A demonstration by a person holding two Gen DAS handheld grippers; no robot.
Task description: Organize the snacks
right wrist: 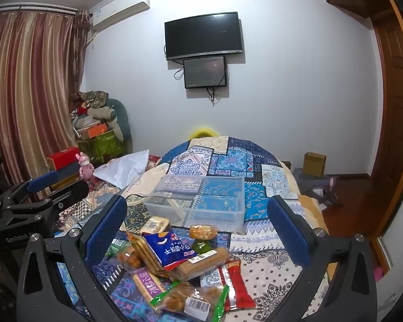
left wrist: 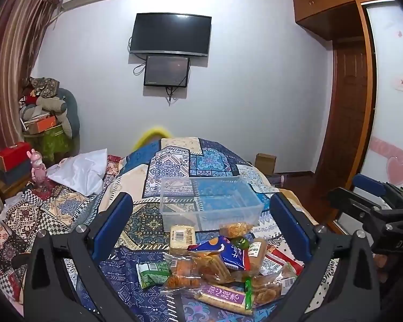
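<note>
A heap of wrapped snacks (left wrist: 217, 265) lies on a patterned quilt, with a blue packet (left wrist: 228, 252) on top; the heap also shows in the right wrist view (right wrist: 174, 263). A clear plastic box (left wrist: 209, 201) stands empty just beyond the heap, and shows in the right wrist view too (right wrist: 198, 204). My left gripper (left wrist: 201, 225) is open and empty, hovering above the heap. My right gripper (right wrist: 198, 228) is open and empty, also above the heap. The right gripper shows at the right edge of the left wrist view (left wrist: 376, 206); the left gripper shows at the left edge of the right wrist view (right wrist: 40, 196).
The quilt-covered bed (left wrist: 174, 161) fills the middle. A white pillow (left wrist: 80, 171) and a pink toy (left wrist: 37, 169) lie to the left. Boxes and clutter (left wrist: 45, 118) stand by the curtain. A cardboard box (right wrist: 314, 163) sits on the floor at right, near a wooden door (left wrist: 349, 102).
</note>
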